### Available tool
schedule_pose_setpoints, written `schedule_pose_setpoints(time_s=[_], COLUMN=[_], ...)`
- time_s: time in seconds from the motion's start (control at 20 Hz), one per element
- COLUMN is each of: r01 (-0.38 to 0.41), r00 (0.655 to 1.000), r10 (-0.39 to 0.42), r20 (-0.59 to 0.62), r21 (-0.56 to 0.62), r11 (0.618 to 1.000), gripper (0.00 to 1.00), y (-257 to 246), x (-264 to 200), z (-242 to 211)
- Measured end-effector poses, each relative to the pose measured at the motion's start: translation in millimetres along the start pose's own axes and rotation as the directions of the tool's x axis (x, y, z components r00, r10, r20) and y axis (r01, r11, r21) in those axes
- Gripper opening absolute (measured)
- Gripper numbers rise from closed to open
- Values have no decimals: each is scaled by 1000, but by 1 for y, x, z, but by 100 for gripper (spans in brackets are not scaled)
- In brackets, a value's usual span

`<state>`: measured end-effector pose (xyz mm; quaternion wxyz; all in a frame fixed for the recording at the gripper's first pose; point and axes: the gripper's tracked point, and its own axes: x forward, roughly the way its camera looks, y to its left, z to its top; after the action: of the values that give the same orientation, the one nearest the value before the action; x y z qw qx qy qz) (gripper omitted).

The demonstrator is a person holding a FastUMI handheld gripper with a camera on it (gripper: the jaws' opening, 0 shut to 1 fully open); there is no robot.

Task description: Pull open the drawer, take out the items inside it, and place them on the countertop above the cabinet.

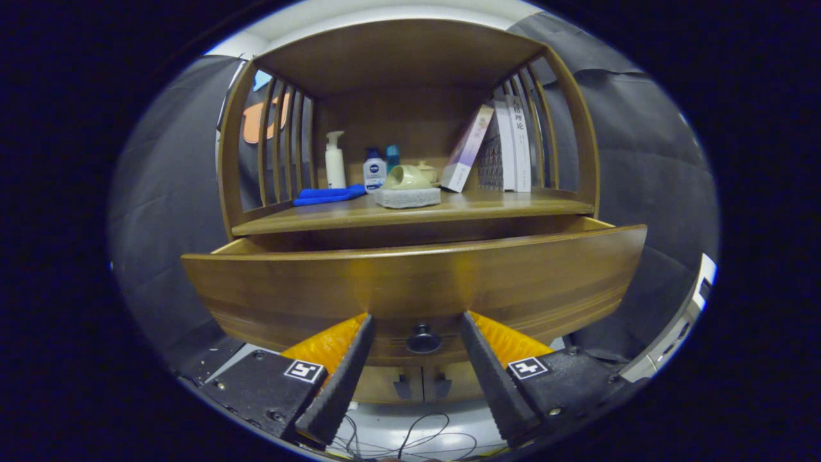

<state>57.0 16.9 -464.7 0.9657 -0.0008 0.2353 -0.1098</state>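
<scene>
The wooden drawer [410,282] stands pulled partly out of the cabinet, its curved front close ahead of me. Its dark round knob [423,338] sits between my two fingertips, with a gap on each side. My gripper [417,319] is open around the knob and not pressing on it. The drawer's inside is hidden behind its front panel. Above it runs the wooden countertop [513,206], which carries a grey sponge [407,197] with a pale green cup [405,178] on it and a blue cloth [328,194].
At the back of the countertop stand a white pump bottle [334,160], a small white and blue bottle [374,171] and leaning books [497,149]. Slatted wooden sides enclose the shelf. Cabinet doors with small handles [422,386] lie below the drawer; cables trail on the floor.
</scene>
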Motion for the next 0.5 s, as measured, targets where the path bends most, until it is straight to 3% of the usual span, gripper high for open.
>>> schedule_pose_setpoints(time_s=[0.5], r01=[19], r00=[1000], r10=[-20], r20=[-9], r21=[-82], r11=[996], gripper=[90], y=[0], x=[52], z=[14])
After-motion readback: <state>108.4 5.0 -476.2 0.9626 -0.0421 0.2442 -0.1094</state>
